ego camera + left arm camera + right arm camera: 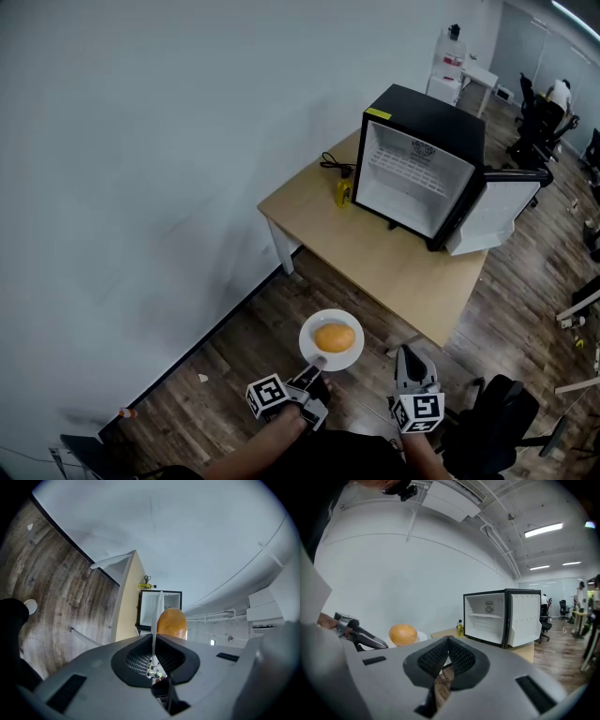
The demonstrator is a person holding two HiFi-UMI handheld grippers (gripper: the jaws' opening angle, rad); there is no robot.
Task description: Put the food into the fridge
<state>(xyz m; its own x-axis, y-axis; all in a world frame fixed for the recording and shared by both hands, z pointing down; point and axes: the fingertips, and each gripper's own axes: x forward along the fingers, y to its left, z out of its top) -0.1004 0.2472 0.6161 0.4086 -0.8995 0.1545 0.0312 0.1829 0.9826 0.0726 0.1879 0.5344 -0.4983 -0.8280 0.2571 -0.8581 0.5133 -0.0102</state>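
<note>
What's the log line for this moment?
left gripper: shut on plate carrying orange | right gripper: shut, empty | fridge: open, on table

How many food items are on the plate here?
1: a round orange item sitting on the white plate, whose rim the left gripper clamps, over the floor short of the table. Nothing appears hidden behind it.
</note>
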